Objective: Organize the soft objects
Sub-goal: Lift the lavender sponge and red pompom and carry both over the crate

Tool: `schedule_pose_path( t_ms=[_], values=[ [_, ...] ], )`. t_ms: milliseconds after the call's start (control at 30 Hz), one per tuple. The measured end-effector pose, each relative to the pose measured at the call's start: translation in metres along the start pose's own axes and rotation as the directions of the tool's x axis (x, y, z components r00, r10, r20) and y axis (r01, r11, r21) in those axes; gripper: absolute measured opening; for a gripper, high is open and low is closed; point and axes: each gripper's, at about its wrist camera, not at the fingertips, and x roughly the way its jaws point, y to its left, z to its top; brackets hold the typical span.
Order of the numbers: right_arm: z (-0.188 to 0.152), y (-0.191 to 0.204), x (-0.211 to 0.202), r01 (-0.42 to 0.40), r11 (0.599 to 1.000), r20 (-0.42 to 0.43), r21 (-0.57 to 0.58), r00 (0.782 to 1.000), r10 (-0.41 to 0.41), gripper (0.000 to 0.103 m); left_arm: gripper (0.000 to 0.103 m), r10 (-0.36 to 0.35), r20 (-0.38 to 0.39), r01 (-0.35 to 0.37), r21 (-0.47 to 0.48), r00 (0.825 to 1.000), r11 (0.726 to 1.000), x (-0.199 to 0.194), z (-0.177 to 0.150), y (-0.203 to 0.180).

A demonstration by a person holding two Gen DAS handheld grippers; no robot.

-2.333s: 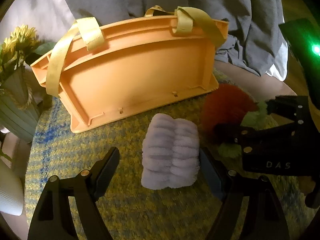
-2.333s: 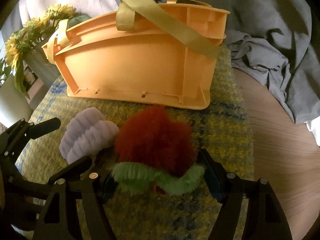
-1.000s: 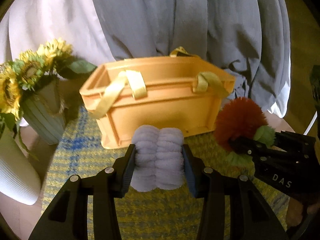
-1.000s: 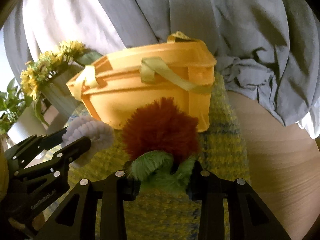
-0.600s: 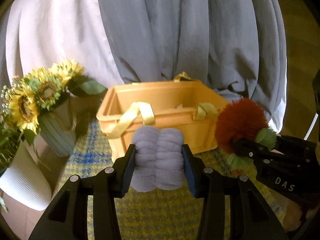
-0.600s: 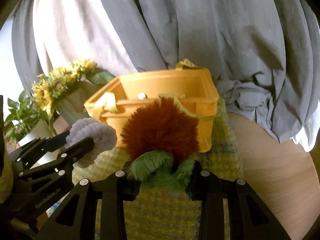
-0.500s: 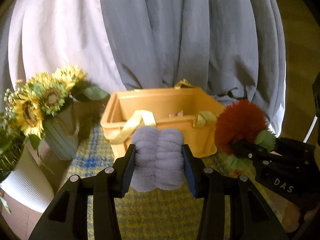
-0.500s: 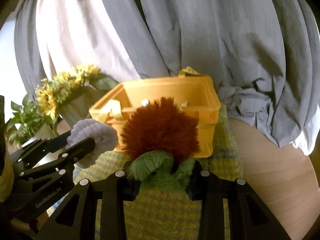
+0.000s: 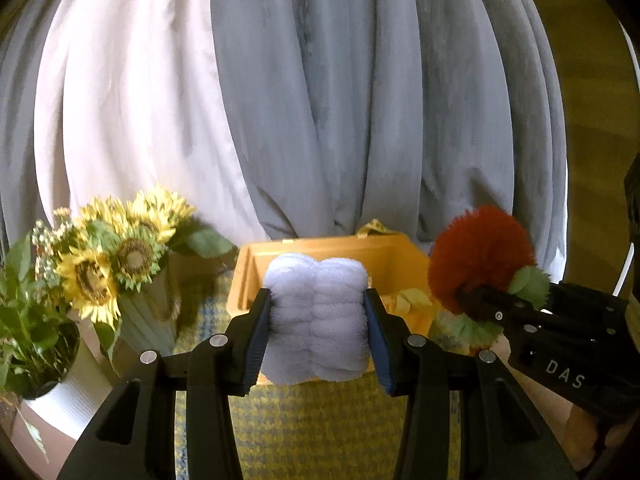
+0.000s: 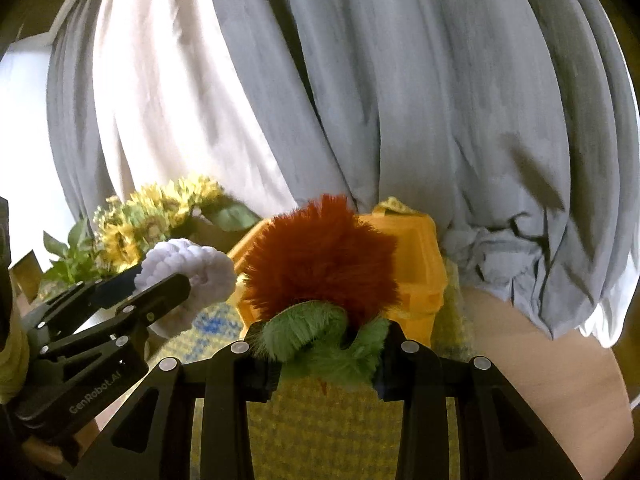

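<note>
My left gripper [image 9: 318, 336] is shut on a fluffy lavender plush [image 9: 318, 316] and holds it in the air in front of the open orange crate [image 9: 392, 256]. My right gripper [image 10: 322, 350] is shut on the green leafy base of a red fuzzy plush flower [image 10: 320, 256], also raised before the crate [image 10: 416, 264]. In the left wrist view the red flower [image 9: 480, 256] and the right gripper [image 9: 520, 312] are to the right. In the right wrist view the lavender plush [image 10: 188, 276] and the left gripper [image 10: 132, 296] are to the left.
The crate stands on a yellow and blue woven mat [image 9: 320, 432] on a round wooden table [image 10: 540, 380]. A vase of sunflowers [image 9: 120, 264] and a white pot with greenery [image 9: 52, 380] stand at the left. Grey and white curtains [image 9: 320, 100] hang behind.
Both grippers closed on their plush items on the mat and lifted them. They have kept rising, so the crate's open top now sits low behind the toys.
</note>
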Motion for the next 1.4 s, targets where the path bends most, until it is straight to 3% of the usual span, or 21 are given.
schedule_pose_path(
  t_ms=[733,967,1400],
  values=[
    [0.051,-0.002,0.004,0.013,1.000,0.146,-0.022,0.989,-0.009,0.036,0.044,0.031,0.161,-0.037,0.039,0.987,0.999,0.012,0.055,0.005],
    [0.064,-0.009,0.022,0.005,1.000,0.137,-0.011,0.991,-0.003,0.036,0.044,0.032,0.156,-0.039,0.037,0.987,0.999,0.034,0.068,0.007],
    [0.086,-0.019,0.072,0.041,0.999,0.073,-0.036,0.997,-0.038,0.036,0.044,0.052,0.080,-0.056,0.046,0.995,0.997,0.091,0.075,0.013]
  ],
)
